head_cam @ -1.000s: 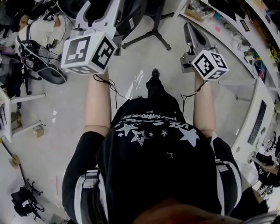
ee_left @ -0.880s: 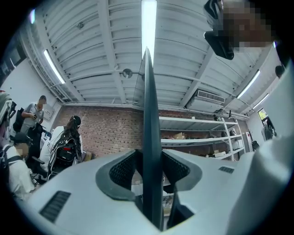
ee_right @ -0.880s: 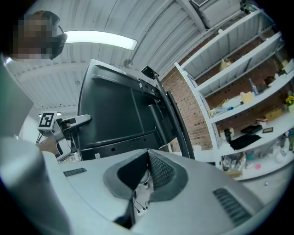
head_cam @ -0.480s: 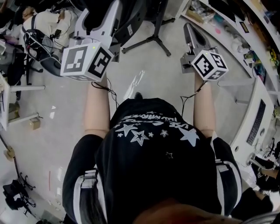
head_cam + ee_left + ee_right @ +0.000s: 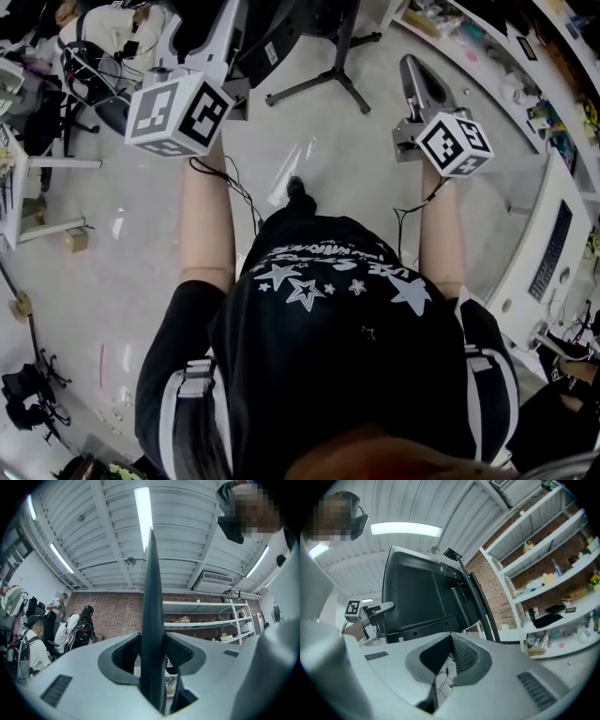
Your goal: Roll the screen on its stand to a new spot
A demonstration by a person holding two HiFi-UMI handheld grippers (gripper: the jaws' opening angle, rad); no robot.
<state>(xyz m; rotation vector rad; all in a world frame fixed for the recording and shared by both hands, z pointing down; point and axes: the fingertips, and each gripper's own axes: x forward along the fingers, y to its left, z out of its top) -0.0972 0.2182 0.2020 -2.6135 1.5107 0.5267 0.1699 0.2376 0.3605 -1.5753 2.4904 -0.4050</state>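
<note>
The screen (image 5: 281, 33) is a large black panel at the top of the head view, and its stand's black legs (image 5: 323, 80) spread on the pale floor. My left gripper (image 5: 225, 23) reaches up to the panel's side. In the left gripper view the panel's thin dark edge (image 5: 152, 597) stands upright between the jaws, and my left gripper (image 5: 152, 641) is shut on it. My right gripper (image 5: 415, 70) hovers to the right, apart from the screen, shut with nothing in it. The right gripper view shows the screen's back (image 5: 422, 592), its stand column (image 5: 461, 602) and my right gripper (image 5: 450, 639).
A curved white desk (image 5: 525, 281) with a keyboard (image 5: 553, 253) runs along the right. At the left stand an office chair with bags (image 5: 94, 122), a white table frame (image 5: 47, 220) and a small box (image 5: 75, 239). White shelves (image 5: 548, 583) line a brick wall, and people (image 5: 42, 625) stand beyond.
The person has stepped forward, one foot now ahead on the floor. The left gripper, still shut on the screen's edge, has shifted a little left and up. The right gripper has hardly moved.
</note>
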